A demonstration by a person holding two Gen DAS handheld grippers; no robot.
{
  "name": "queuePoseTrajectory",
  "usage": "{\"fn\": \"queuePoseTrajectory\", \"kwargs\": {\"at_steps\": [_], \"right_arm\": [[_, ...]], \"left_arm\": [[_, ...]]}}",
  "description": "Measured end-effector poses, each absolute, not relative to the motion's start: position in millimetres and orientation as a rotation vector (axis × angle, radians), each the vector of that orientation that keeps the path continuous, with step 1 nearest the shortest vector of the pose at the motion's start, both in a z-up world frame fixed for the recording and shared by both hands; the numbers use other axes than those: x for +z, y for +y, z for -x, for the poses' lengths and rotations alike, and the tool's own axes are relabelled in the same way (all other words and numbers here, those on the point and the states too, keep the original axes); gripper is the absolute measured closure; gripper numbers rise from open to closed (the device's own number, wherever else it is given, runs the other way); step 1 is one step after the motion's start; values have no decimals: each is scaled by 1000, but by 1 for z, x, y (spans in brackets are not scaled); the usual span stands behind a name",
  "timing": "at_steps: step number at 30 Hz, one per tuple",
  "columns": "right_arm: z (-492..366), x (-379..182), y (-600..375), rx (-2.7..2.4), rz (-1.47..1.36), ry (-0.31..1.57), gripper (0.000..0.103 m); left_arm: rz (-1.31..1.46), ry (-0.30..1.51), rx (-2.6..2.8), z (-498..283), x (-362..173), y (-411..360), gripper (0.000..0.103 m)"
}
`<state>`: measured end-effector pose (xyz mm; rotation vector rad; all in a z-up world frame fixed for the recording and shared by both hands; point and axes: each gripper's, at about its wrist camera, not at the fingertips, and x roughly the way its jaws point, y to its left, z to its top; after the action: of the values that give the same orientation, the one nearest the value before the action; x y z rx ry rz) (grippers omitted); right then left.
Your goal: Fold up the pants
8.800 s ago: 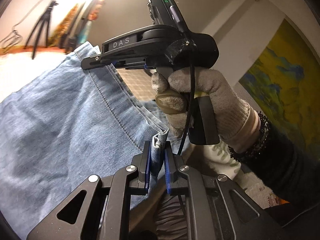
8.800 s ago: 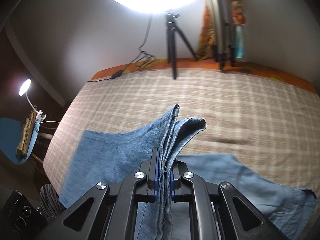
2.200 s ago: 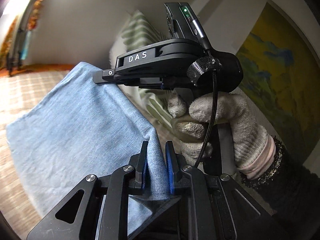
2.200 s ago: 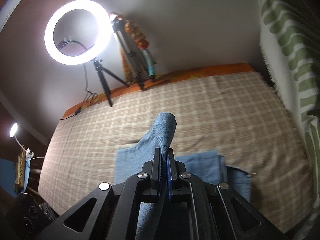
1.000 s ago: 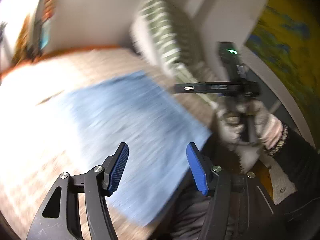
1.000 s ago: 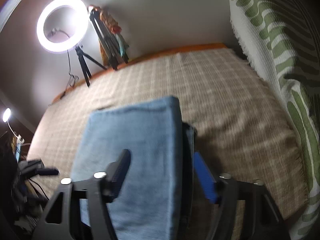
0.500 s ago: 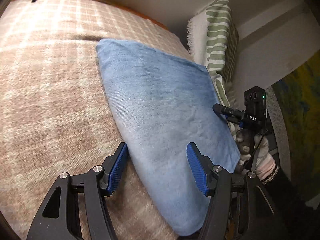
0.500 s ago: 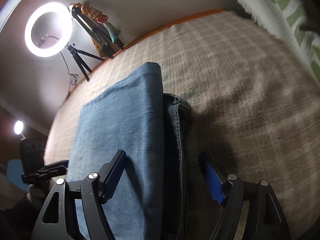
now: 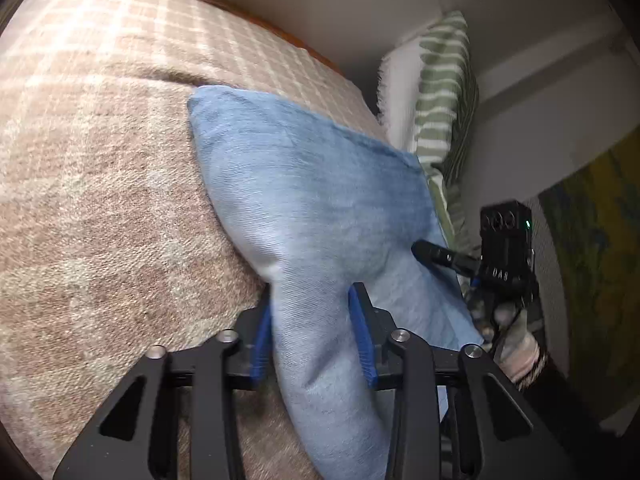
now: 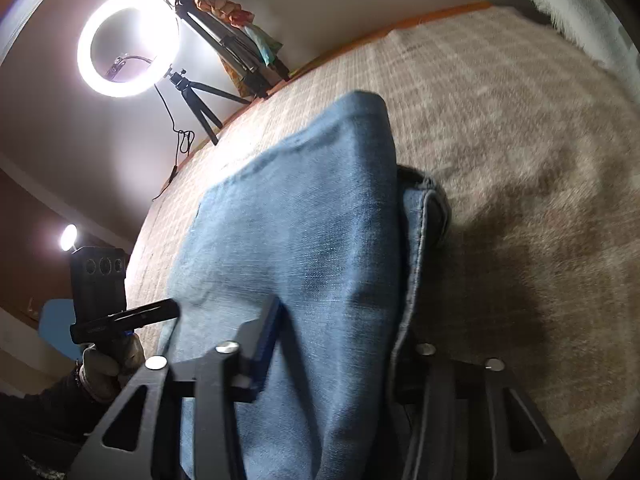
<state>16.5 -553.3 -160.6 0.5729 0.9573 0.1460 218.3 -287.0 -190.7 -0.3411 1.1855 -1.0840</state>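
Note:
The folded light-blue denim pants (image 9: pixel 320 184) lie flat on a beige plaid blanket (image 9: pixel 100 200). My left gripper (image 9: pixel 314 300) is at their near left edge. Its jaws are closing, and a ridge of cloth is bunched between the blue pads (image 9: pixel 362 320). In the right wrist view the pants (image 10: pixel 304 208) show a thick waistband fold on the right. My right gripper (image 10: pixel 340 312) is closing on their near edge; cloth fills the gap and hides its right finger. Each gripper shows in the other's view, held by a gloved hand (image 10: pixel 108 360).
A green-and-white striped pillow (image 9: pixel 440 100) stands against the wall just beyond the pants. A lit ring light (image 10: pixel 128 44) on a tripod and other stands line the bed's far edge. A small lamp (image 10: pixel 69 237) glows at the left. Bare blanket surrounds the pants.
Half a second ago both grippers hovered wide open over the pants' near edge. Both have since sunk onto the cloth and narrowed, gathering a ridge of denim between their pads.

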Motion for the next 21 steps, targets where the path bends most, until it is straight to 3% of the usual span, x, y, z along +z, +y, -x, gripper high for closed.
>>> {"fn": "queuePoseTrajectory", "kwargs": {"at_steps": [4,21], "right_arm": [[-11,-146,-544,98,-512,956,78],[-11,-64,-528,5,-327,850,86]], "left_arm": [[305,1132,-1089,-213,-183,-290,81],[207,971,-1174,-227,-123,-321,87]]}}
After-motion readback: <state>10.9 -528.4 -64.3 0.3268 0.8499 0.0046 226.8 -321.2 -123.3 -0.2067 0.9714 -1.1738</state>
